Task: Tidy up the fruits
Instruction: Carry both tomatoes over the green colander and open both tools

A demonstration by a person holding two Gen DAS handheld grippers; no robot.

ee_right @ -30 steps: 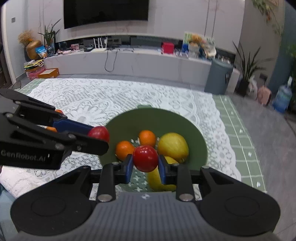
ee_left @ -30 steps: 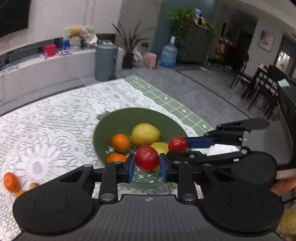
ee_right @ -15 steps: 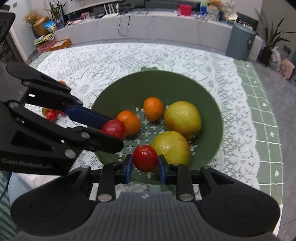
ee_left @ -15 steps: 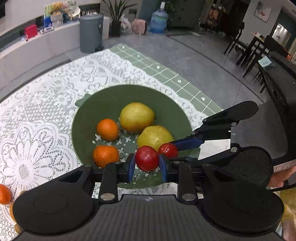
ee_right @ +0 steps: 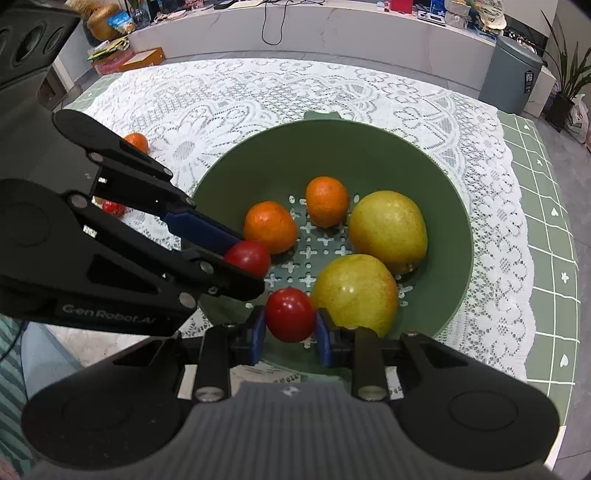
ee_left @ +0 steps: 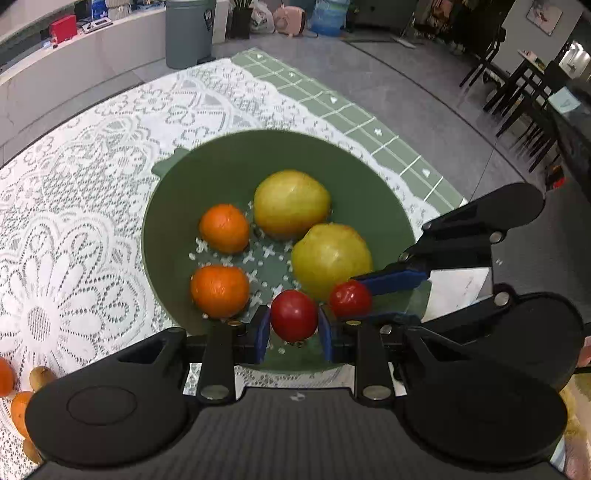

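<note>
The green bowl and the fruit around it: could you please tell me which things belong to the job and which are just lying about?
Job: green colander bowl; two oranges and two pears inside; a red tomato in the left gripper, another in the right gripper; loose oranges on the lace.
Lying about: grey bin, water jug.

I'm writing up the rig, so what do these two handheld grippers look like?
Both the left gripper and the right gripper are matte black plastic with blue-padded jaws, silver rivets on the linkage bars, round side discs and a ribbed grey centre. The left one bears white "GenRobot.AI" lettering.
</note>
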